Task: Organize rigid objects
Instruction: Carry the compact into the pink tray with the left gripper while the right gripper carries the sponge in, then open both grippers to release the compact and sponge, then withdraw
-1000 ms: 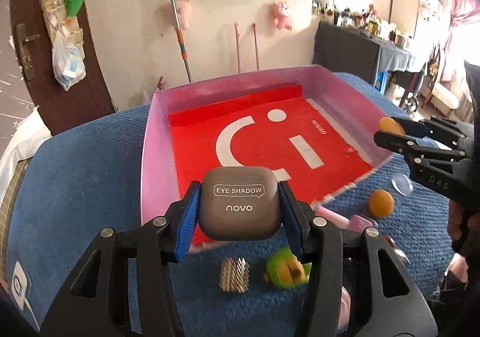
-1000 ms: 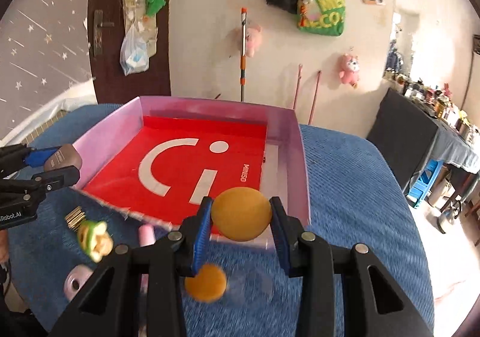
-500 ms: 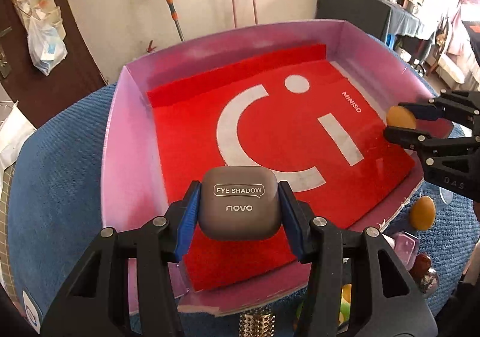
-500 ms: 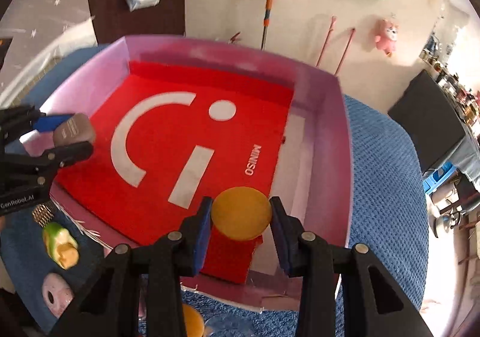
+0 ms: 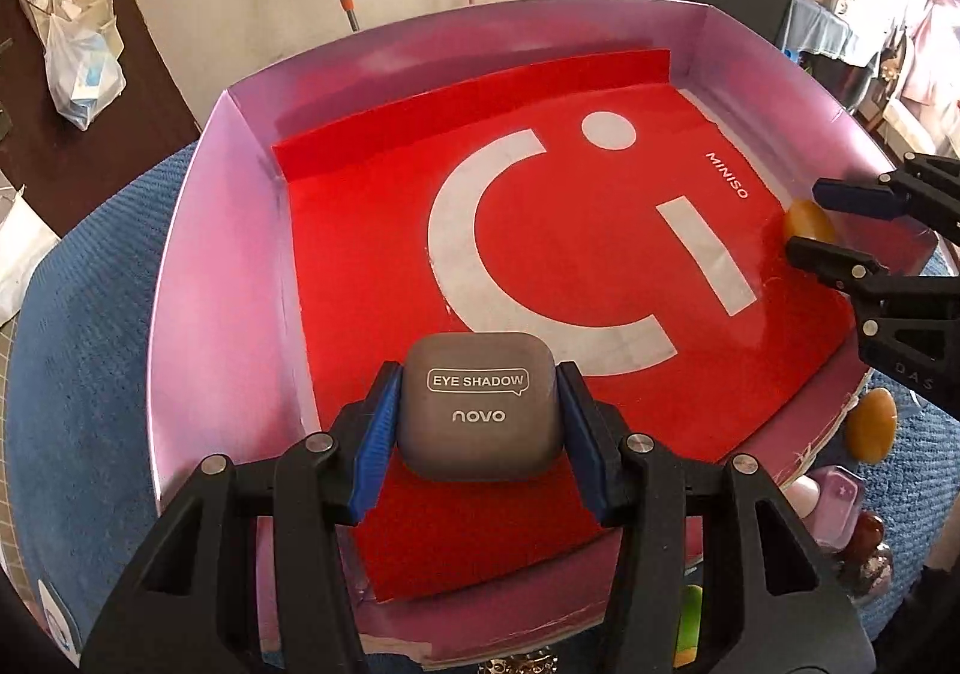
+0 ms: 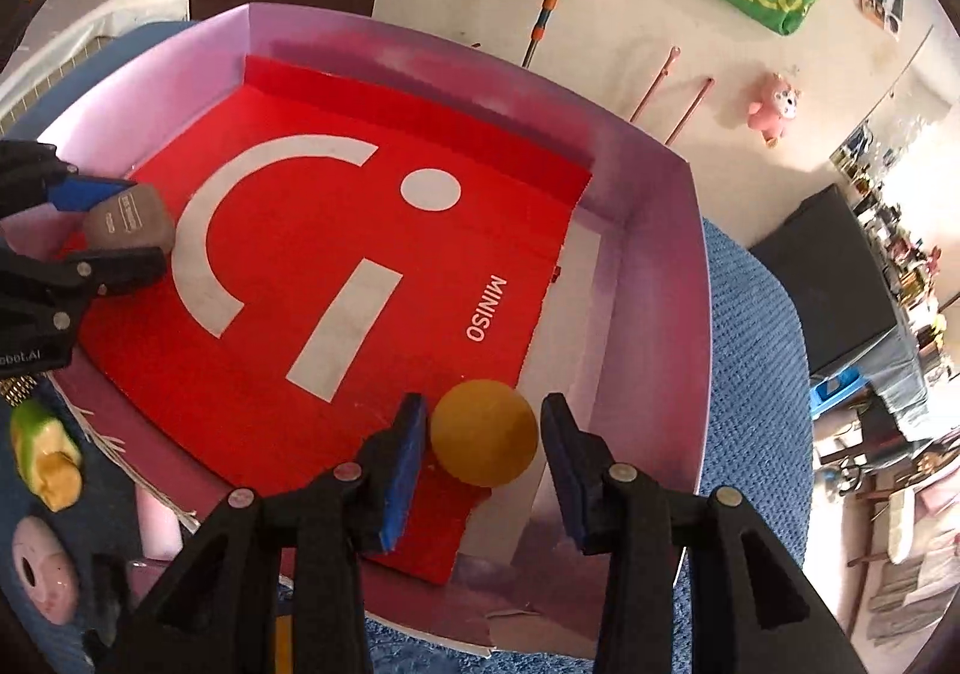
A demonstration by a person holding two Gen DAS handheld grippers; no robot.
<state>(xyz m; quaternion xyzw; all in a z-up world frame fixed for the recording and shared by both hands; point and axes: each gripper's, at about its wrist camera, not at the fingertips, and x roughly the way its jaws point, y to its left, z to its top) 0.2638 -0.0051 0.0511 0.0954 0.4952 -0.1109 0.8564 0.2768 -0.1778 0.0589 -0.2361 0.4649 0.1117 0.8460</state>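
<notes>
- The left gripper (image 5: 480, 422) clamps a matte grey, rounded-square eye-shadow case (image 5: 483, 404) between blue pads, above the near part of the red sheet.
- The right gripper (image 6: 483, 446) has just been opening; a smooth orange-yellow disc (image 6: 483, 431) sits between its pads, gaps either side.
- Both are inside the shallow pink cardboard tray (image 5: 198, 254), lined with a glossy red sheet (image 5: 372, 230), on blue ribbed cloth (image 5: 78, 326).

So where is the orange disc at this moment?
In the right wrist view the orange disc lies inside the pink box, at the red sheet's near right corner, between the right gripper's opening jaws, no longer clamped.
</notes>
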